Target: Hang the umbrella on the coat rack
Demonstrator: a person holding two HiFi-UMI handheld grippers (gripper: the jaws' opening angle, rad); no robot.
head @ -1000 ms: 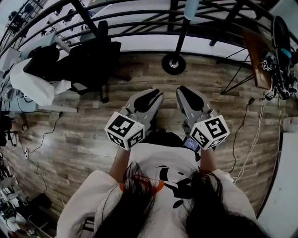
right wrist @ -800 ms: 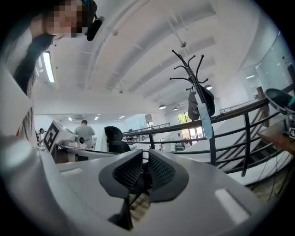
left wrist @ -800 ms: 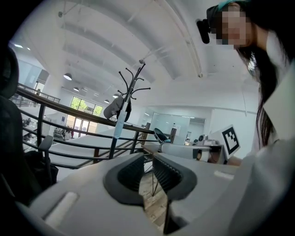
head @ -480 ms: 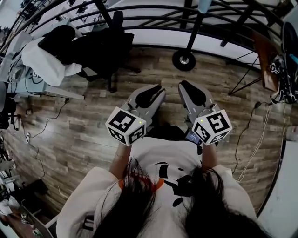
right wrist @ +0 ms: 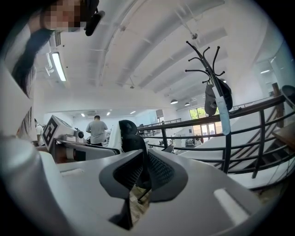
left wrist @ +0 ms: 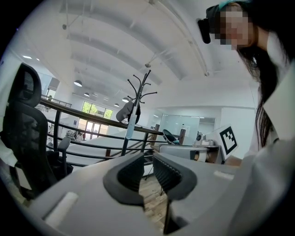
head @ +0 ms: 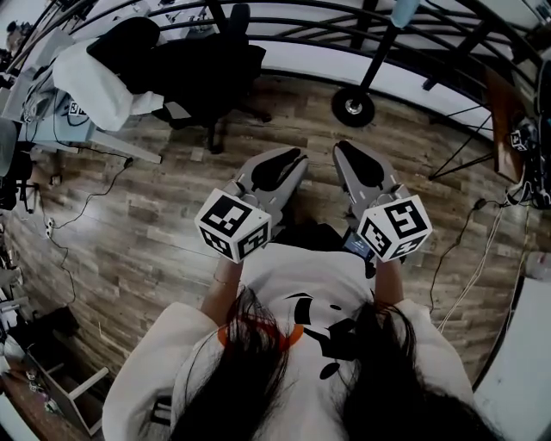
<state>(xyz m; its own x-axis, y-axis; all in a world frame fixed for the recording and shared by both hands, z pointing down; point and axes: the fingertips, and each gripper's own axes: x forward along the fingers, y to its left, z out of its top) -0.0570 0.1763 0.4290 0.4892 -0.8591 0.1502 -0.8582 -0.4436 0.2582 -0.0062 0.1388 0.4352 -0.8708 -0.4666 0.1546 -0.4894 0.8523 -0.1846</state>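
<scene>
The black coat rack stands beyond the railing; its round base (head: 353, 107) rests on the wooden floor ahead of me. A slim light-blue umbrella (right wrist: 222, 115) hangs along the rack's pole (left wrist: 138, 106), below dark and grey items on the hooks. My left gripper (head: 297, 155) and right gripper (head: 342, 146) are held side by side near my chest, pointing forward, well short of the rack. In the left gripper view the left gripper (left wrist: 148, 161) has its jaws close together with nothing between them. The right gripper (right wrist: 145, 159) looks the same.
A black office chair (head: 211, 73) draped with a white garment (head: 90, 82) stands at the left. A black railing (head: 301, 26) runs across the back. Cables (head: 86, 202) trail over the floor and a tripod stand (head: 469, 146) is at the right. A person (right wrist: 97, 130) stands far off.
In the head view the chair, floor and rack base have slid to the right. Both grippers stay by my chest with jaws unchanged.
</scene>
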